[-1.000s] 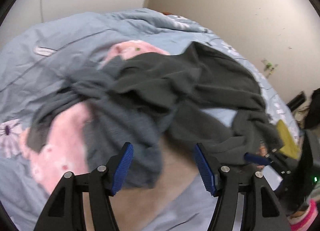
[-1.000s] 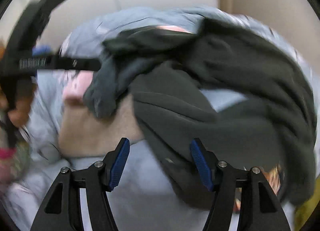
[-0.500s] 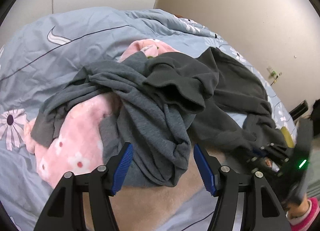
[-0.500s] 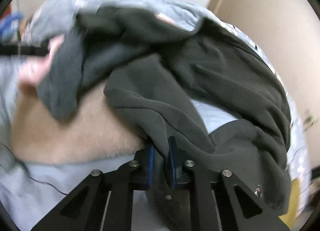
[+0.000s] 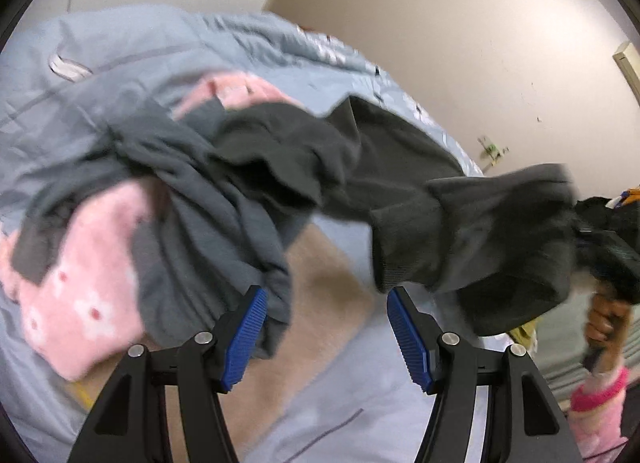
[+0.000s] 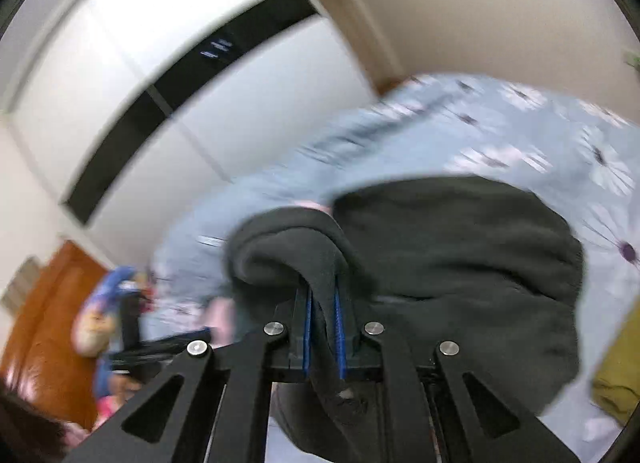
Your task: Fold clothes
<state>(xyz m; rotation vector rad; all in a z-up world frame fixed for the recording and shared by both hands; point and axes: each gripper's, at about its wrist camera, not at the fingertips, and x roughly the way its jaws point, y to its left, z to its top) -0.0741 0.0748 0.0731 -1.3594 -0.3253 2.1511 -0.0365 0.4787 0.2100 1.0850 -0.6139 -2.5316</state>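
Note:
A dark grey fleece garment (image 5: 400,167) lies in a heap on the bed with a lighter grey garment (image 5: 208,231) and a pink flowered one (image 5: 88,263). My right gripper (image 6: 323,327) is shut on a fold of the dark grey fleece (image 6: 460,255) and holds it lifted off the bed; in the left wrist view that lifted end (image 5: 500,231) hangs at the right. My left gripper (image 5: 326,327) is open and empty, with its left pad (image 5: 244,335) beside the lighter grey garment's edge.
The bed has a light blue flowered cover (image 5: 120,55) and a tan patch (image 5: 320,287) under the heap. Beige walls (image 5: 440,23) stand behind. A white wardrobe (image 6: 160,83) and an orange-brown door (image 6: 44,323) show in the right wrist view. A yellow item (image 6: 620,375) lies at the right.
My right gripper, shut on the dark fleece since half a second ago, has lifted and pulled it up to the right. The left gripper stayed open, near the heap.

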